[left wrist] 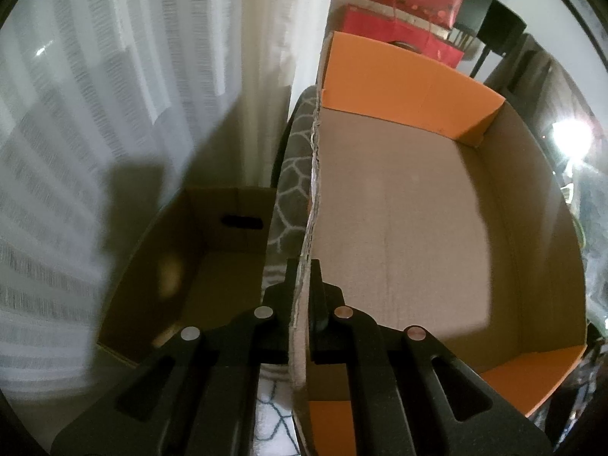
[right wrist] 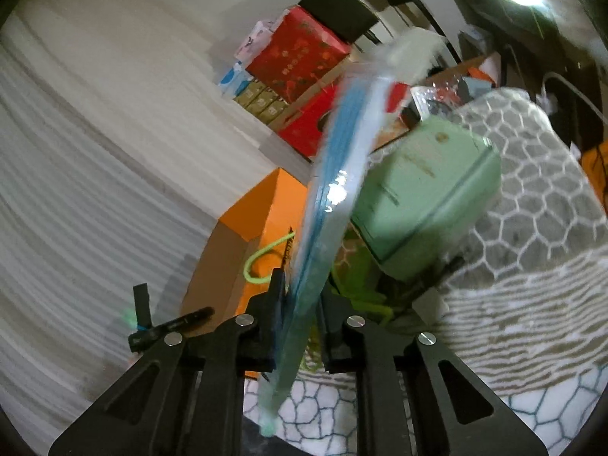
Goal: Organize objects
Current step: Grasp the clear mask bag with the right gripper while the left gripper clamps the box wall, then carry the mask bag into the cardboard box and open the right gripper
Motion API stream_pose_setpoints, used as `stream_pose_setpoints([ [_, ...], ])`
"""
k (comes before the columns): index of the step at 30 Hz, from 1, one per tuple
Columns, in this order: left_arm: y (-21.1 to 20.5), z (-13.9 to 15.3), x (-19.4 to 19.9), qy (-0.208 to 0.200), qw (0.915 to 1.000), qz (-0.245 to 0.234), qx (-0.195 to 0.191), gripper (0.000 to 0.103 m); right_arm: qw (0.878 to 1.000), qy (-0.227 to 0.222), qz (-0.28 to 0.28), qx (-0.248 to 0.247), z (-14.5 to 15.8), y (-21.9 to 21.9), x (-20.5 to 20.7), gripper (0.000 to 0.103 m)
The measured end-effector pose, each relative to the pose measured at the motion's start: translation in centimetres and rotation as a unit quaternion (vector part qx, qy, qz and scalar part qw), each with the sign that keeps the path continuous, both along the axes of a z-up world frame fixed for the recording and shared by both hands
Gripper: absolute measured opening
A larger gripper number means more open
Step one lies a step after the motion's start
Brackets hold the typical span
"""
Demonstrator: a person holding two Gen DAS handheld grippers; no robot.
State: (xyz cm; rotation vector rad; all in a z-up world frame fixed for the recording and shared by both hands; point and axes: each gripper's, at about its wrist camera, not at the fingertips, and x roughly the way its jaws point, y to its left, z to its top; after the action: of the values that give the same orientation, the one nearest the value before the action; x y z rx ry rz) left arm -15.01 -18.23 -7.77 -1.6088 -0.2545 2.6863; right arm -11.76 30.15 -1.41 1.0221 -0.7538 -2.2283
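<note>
In the left wrist view my left gripper (left wrist: pixel 302 266) is shut on the torn left wall (left wrist: pixel 309 205) of an open cardboard box (left wrist: pixel 402 205) with orange flaps; its inside shows bare. In the right wrist view my right gripper (right wrist: pixel 300 285) is shut on a flat blue packet in clear plastic (right wrist: pixel 334 174), held upright on edge and blurred. Behind it a pale green box (right wrist: pixel 421 190) lies on a grey honeycomb-patterned blanket (right wrist: pixel 532 197). The orange-flapped box (right wrist: pixel 262 209) shows to the left, with a lime green cord (right wrist: pixel 258 262) at it.
A second, darker cardboard box (left wrist: pixel 197 258) stands left of the held wall, against white curtains (left wrist: pixel 114 114). Red gift bags (left wrist: pixel 402 19) and black chairs stand behind. A black marker (right wrist: pixel 171 326) lies left of my right gripper. Red boxes (right wrist: pixel 300 53) are stacked at the back.
</note>
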Motion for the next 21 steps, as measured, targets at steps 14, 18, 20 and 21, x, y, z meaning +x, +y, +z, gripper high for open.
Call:
stream_pose_setpoints([
  [14,0.0,0.0,-0.2,-0.001,1.0,-0.006,0.005,0.003,0.994,0.007,0.033,0.107,8.2,-4.6,-2.1,0.01],
  [18,-0.3,0.0,-0.3,-0.003,0.9999,-0.008,0.009,0.003,0.992,0.008,0.039,0.118,10.1,-6.1,-2.9,0.01],
  [20,-0.3,0.0,-0.3,-0.003,0.9999,-0.009,0.006,0.003,0.991,0.012,0.046,0.125,11.1,-7.1,-3.2,0.009],
  [21,-0.3,0.0,-0.3,-0.003,0.9999,-0.009,0.005,0.003,0.991,0.013,0.05,0.127,11.4,-7.7,-3.3,0.009],
])
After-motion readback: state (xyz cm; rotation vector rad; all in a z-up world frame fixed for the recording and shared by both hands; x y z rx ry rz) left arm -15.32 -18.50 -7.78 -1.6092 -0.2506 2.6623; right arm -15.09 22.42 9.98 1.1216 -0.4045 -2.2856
